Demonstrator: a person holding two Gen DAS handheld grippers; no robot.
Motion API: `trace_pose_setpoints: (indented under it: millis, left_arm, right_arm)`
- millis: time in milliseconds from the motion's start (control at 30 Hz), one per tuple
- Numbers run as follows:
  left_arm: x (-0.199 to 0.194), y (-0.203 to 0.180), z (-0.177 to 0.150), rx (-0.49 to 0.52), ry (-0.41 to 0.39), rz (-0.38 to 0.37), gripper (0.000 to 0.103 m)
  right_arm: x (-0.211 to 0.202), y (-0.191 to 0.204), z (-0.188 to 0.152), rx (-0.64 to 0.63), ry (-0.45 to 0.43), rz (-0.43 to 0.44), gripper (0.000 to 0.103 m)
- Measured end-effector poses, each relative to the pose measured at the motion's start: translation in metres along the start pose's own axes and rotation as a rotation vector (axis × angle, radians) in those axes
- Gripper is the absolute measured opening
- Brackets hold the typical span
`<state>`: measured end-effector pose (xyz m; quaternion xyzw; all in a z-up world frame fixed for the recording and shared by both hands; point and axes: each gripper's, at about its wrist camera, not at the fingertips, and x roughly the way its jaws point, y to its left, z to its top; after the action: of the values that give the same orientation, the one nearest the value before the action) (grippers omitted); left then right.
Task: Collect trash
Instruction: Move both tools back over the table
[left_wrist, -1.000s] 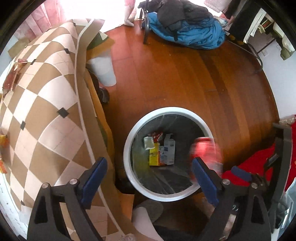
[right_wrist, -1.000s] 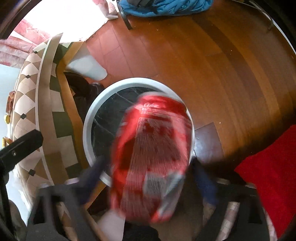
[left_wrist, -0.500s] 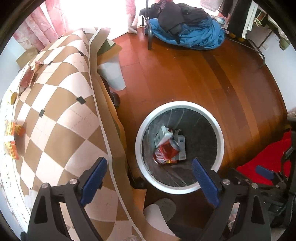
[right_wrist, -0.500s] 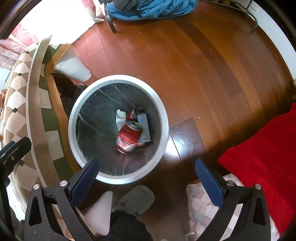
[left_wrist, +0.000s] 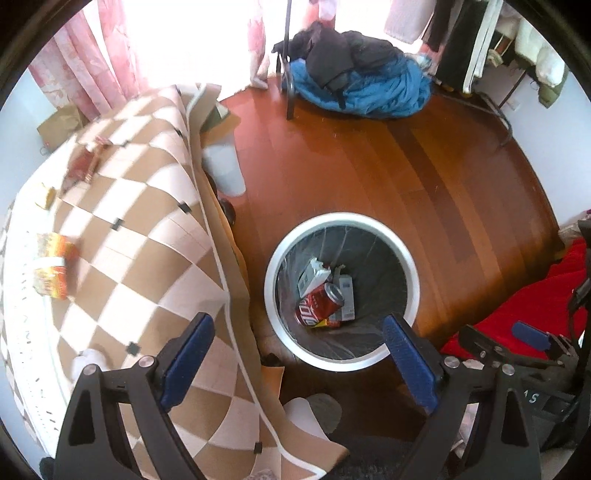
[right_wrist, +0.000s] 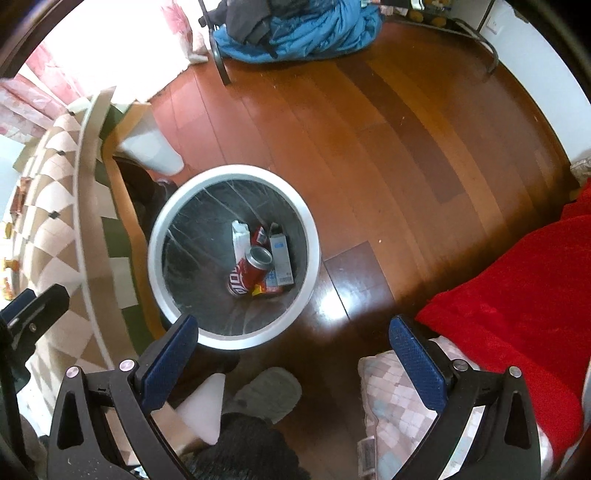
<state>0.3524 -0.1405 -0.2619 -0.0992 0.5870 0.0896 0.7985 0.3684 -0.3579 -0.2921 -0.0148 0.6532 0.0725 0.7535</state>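
Observation:
A white-rimmed trash bin (left_wrist: 369, 220) (right_wrist: 192, 184) with a dark liner stands on the wooden floor beside the table. A red soda can (left_wrist: 318, 303) (right_wrist: 249, 272) lies inside it on cartons and wrappers. My left gripper (left_wrist: 297, 363) is open and empty, high above the bin's near rim. My right gripper (right_wrist: 293, 360) is open and empty above the floor just in front of the bin. On the checkered tablecloth (left_wrist: 122, 236), orange snack wrappers (left_wrist: 51, 269), a red wrapper (left_wrist: 83, 166) and a small yellow piece (left_wrist: 46, 195) lie at the left.
The tablecloth hangs over the table edge next to the bin. A red blanket (right_wrist: 517, 302) lies at the right. A blue and black clothes pile (left_wrist: 358, 81) sits at the far side by a chair leg. A grey slipper (right_wrist: 267, 393) is below me.
The red can left my right gripper and dropped into the bin, where it now lies. Both grippers have risen and pulled back, showing more of the table and floor.

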Motion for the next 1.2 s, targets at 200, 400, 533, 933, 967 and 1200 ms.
trace_pose_setpoints:
  millis: [200, 400, 533, 933, 967, 1200]
  left_arm:
    - [-0.058, 0.012, 0.004, -0.02, -0.099, 0.04, 0.094]
    - [-0.117, 0.067, 0.007, -0.117, -0.193, 0.044, 0.094]
    - [-0.138, 0.127, -0.013, -0.199, -0.231, 0.101, 0.094]
    - [-0.066, 0.313, -0.137, -0.45, -0.004, 0.302, 0.102]
    - [-0.056, 0.322, -0.145, -0.462, 0.018, 0.303, 0.102]
    - [-0.032, 0.338, -0.172, -0.449, 0.083, 0.323, 0.102]
  right_arm:
    - [-0.06, 0.007, 0.002, 0.013, -0.102, 0.033, 0.103]
    - [-0.134, 0.044, 0.008, -0.023, -0.22, 0.113, 0.103]
    - [-0.159, 0.102, 0.001, -0.119, -0.231, 0.186, 0.103]
    - [-0.074, 0.284, -0.064, -0.336, -0.031, 0.28, 0.103]
    - [-0.064, 0.295, -0.069, -0.34, -0.017, 0.282, 0.103]
    - [-0.006, 0.34, -0.081, -0.308, 0.051, 0.297, 0.095]
